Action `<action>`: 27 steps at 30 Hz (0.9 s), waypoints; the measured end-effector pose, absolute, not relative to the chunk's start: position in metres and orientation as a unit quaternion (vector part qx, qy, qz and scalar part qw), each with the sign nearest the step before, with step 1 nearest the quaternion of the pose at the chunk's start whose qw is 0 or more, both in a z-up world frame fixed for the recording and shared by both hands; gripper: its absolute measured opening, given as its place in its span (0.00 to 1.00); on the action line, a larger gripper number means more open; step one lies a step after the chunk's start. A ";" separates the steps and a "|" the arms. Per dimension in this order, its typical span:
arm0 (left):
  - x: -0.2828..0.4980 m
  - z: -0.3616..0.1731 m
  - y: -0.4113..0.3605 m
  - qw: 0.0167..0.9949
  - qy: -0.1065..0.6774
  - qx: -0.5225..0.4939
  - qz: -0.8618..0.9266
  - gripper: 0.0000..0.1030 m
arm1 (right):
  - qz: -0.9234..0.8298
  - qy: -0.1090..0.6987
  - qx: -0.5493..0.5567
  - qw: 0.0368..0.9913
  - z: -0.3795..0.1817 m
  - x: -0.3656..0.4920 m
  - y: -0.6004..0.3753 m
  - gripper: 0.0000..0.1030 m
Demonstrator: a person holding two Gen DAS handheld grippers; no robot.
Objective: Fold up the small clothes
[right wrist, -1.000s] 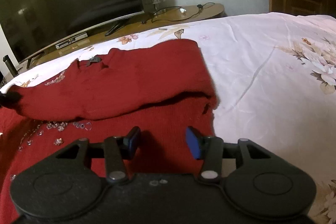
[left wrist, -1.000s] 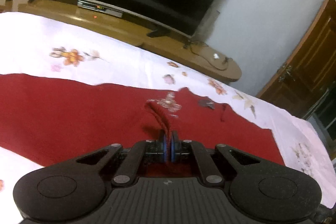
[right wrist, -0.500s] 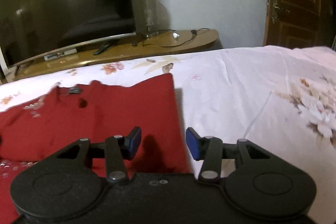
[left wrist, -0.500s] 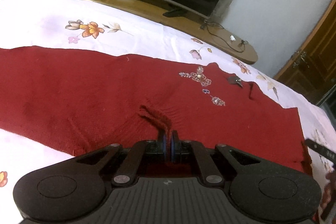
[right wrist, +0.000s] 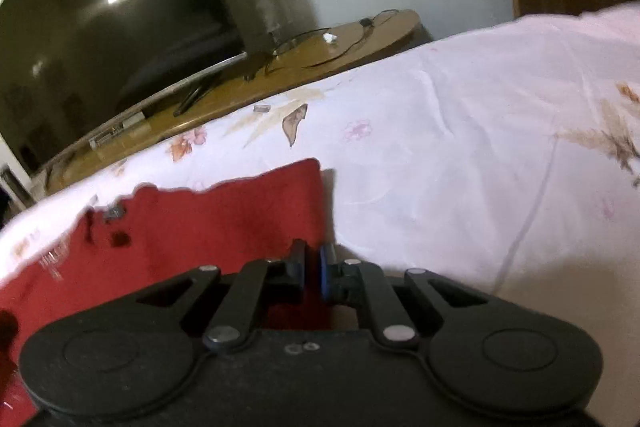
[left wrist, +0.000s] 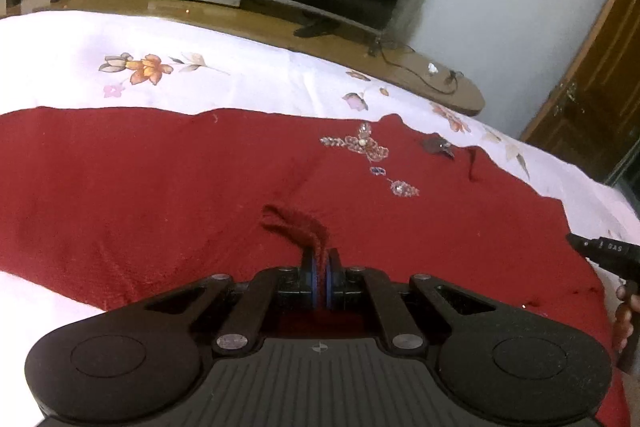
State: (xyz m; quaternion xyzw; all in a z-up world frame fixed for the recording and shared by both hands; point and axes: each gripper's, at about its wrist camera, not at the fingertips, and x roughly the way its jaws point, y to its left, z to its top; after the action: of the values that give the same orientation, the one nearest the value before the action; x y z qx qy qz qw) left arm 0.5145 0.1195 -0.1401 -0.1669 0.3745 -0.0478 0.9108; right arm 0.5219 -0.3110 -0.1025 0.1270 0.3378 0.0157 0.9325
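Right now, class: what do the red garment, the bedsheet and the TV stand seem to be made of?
Red garment: likely knitted wool or acrylic, matte and fuzzy, with beaded trim. Bedsheet: thin woven cloth, perhaps cotton, printed with flowers, creased. TV stand: glossy brown wood or veneer, showing reflections.

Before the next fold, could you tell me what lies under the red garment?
The red garment lies on a white floral bedsheet, which shows around its edges. Anything directly beneath the cloth is covered and cannot be seen.
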 end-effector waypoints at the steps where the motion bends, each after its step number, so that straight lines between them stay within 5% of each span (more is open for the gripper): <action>1: 0.511 -0.138 0.123 0.912 0.371 -0.169 -0.043 0.04 | 0.012 0.338 0.126 0.933 -0.101 0.523 -0.311 0.11; 3: 0.503 -0.130 0.130 0.919 0.359 -0.162 -0.021 0.04 | 0.001 0.331 0.129 0.935 -0.095 0.522 -0.315 0.21; 11: 0.528 -0.110 0.106 0.936 0.324 -0.126 -0.049 0.04 | 0.042 0.301 0.062 0.951 -0.078 0.545 -0.294 0.19; 13: 0.541 -0.127 0.094 0.928 0.350 -0.116 -0.058 0.23 | 0.019 0.330 0.023 0.943 -0.092 0.560 -0.286 0.14; 15: 0.541 -0.140 0.096 0.928 0.346 -0.127 -0.052 0.23 | -0.003 0.326 0.000 0.946 -0.098 0.563 -0.289 0.22; 27: 0.520 -0.130 0.058 0.937 0.338 -0.065 -0.065 0.23 | 0.131 0.301 -0.020 0.944 -0.077 0.473 -0.251 0.18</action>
State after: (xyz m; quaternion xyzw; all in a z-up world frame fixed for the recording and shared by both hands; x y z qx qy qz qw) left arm 0.5203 0.0577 -0.1300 -0.0652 0.3376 -0.0650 0.9368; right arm 0.4732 -0.2513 -0.0767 -0.0200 0.3014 0.1308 0.9443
